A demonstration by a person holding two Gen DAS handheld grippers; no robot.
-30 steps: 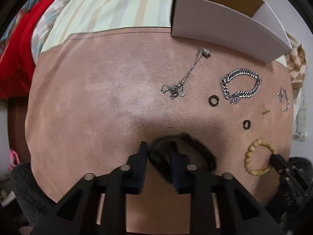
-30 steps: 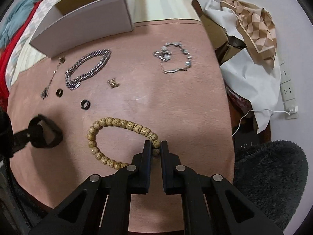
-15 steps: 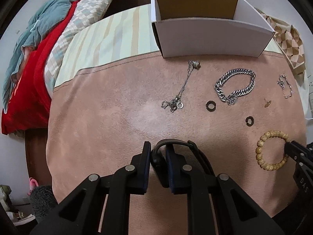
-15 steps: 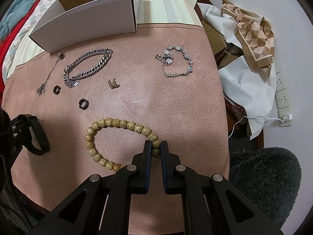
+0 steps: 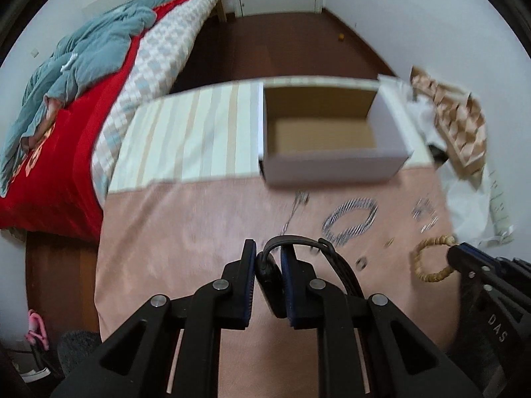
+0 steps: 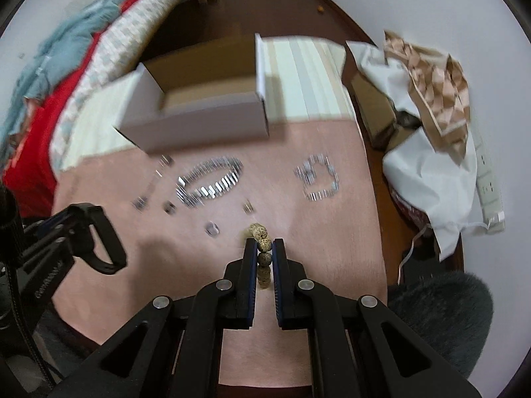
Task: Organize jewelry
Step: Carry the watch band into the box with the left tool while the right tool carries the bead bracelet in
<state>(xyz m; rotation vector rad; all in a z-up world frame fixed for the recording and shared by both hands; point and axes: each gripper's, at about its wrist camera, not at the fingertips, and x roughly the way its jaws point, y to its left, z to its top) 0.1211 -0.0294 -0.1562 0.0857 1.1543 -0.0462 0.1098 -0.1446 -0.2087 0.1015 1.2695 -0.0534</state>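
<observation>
My left gripper point(image 5: 268, 252) is shut on a black watch point(image 5: 300, 243) and holds it above the pink mat point(image 5: 186, 232). My right gripper point(image 6: 264, 250) is shut on a wooden bead bracelet point(image 6: 264, 254), which hangs lifted off the mat; it also shows in the left wrist view point(image 5: 431, 258). An open white cardboard box point(image 5: 328, 132) stands at the mat's far edge, empty inside. A silver chain bracelet point(image 6: 209, 184), a charm bracelet point(image 6: 318, 179), a thin necklace point(image 5: 295, 209) and small rings point(image 6: 212, 229) lie blurred on the mat.
A striped cloth point(image 5: 189, 142) lies under the box. A bed with red and blue-grey bedding point(image 5: 66, 99) is at the left. White and checked wrapping point(image 6: 428, 106) and a power strip point(image 6: 488, 179) sit at the right. A grey furry seat point(image 6: 441, 318) is near right.
Both grippers have risen and tilted up. The watch and the bead bracelet have come up off the mat. The box's inside now shows.
</observation>
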